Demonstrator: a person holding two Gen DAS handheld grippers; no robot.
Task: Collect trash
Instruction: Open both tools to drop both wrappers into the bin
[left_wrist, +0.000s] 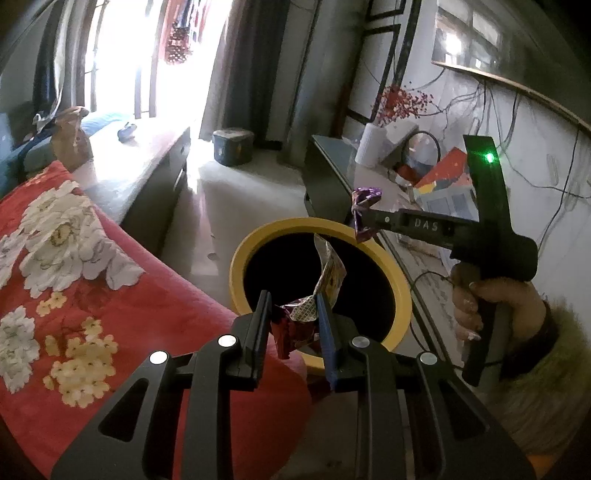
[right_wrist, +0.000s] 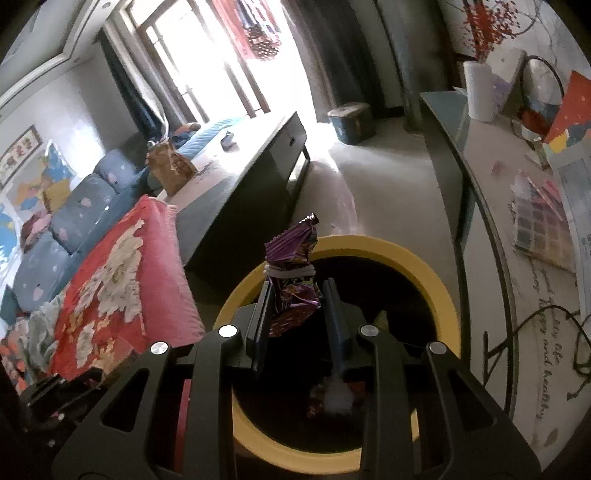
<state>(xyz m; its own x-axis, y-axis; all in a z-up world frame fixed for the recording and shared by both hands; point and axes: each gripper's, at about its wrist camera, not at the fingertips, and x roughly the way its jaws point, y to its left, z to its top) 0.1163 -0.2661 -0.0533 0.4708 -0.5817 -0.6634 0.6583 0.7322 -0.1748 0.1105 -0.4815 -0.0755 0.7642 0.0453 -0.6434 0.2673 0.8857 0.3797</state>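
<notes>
A: Right at the lens of the left wrist view, the left tool (left_wrist: 291, 317) is pinching a crumpled red-and-silver foil wrapper (left_wrist: 295, 321), with a long printed strip of it sticking up past the fingertips. It hangs over the near rim of the round yellow-rimmed bin (left_wrist: 236, 266).

B: And the right tool (right_wrist: 299, 306)?

A: It is clamped on a crinkled purple foil snack packet (right_wrist: 293, 280) with a pale band tied round its neck. In its own view the packet sits above the dark mouth of the same bin (right_wrist: 443, 295); from the left view that right tool (left_wrist: 365, 218) reaches in over the far rim, a hand (left_wrist: 491, 306) gripping its handle.

B: So how far along would one judge the job?

A: Both pieces look collected and brought to the bin; neither is dropped yet. What seems left is letting the tools spread so the wrappers fall in.

B: Anything inside already?

A: Yes, in the right wrist view a few scraps lie at the bottom (right_wrist: 332, 398), something reddish and something pale, too dim to name.

B: Beyond the bin?

A: A red floral blanket (left_wrist: 74, 258) to one side, a long counter (right_wrist: 491, 155) with clutter to the other. Whether more trash waits there cannot be told.
</notes>
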